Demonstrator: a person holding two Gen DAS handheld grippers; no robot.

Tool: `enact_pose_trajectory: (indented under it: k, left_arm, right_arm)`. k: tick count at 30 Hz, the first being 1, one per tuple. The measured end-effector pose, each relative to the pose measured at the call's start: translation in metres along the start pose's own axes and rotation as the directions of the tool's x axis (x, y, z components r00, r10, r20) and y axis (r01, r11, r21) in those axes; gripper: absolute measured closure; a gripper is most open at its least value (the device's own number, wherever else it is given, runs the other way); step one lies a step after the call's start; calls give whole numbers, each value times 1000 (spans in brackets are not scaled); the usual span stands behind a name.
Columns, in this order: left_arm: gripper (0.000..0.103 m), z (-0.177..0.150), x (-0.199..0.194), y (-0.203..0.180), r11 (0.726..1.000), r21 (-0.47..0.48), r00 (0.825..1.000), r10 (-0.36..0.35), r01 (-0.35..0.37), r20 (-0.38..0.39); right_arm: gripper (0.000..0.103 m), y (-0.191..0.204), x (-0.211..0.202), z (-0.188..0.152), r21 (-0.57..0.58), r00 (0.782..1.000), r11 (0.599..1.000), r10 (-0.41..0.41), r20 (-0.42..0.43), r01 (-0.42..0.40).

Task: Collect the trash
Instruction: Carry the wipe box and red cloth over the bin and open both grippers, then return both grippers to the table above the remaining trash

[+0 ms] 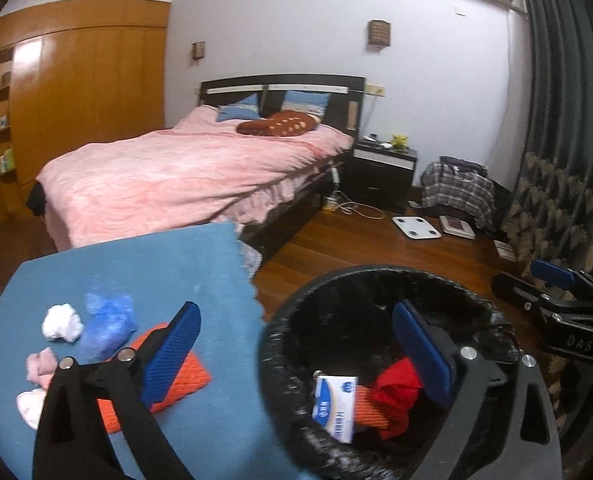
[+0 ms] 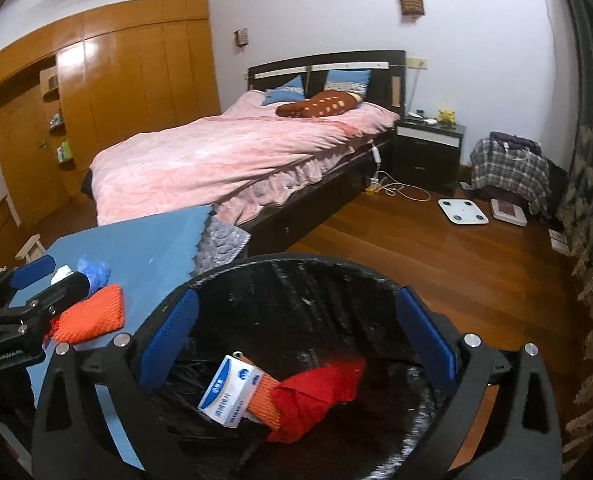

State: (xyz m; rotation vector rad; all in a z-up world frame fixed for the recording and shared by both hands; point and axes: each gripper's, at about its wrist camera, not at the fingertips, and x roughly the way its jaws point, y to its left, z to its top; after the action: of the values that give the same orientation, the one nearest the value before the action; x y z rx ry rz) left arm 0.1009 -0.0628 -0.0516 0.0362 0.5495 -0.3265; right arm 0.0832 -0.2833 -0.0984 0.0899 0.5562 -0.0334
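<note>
We see both grippers parted and holding nothing. The right gripper (image 2: 294, 344) hangs directly over the mouth of the black-lined trash bin (image 2: 376, 276), its blue pads apart on either side of the opening. The left gripper (image 1: 296, 348) straddles the boundary between bin and table: one pad lies over the blue table (image 1: 136, 256), the other over the bin's interior. Inside the bin we find a white-and-blue carton (image 2: 226, 394), a strip of orange mesh (image 2: 262, 400) and a crumpled red cloth (image 2: 316, 394), all resting together toward the near wall. The uncollected litter remains on the table, to the left of the bin: an orange mesh pad (image 1: 184, 380) with its long axis running diagonally from near-left to far-right, a blue plastic wad (image 1: 106, 324), a white paper ball (image 1: 62, 322) and pink scraps (image 1: 40, 364) at the near-left edge. We judge the left gripper the nearer hand, since the orange pad lies just below its table-side finger; the right gripper stands well apart from it, across the bin.
</note>
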Motion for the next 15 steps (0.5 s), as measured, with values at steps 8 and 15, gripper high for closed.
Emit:
enact_pose_trajectory:
  k: [8, 15]
  left_arm:
    - [8, -5, -13, 42, 995, -46, 996, 90, -90, 9]
    - [8, -15, -27, 82, 982, -80, 985, 172, -171, 10]
  right_arm:
    - [7, 47, 10, 1, -40, 997, 996, 81, -16, -81]
    - [7, 90, 20, 3, -73, 989, 987, 143, -35, -145]
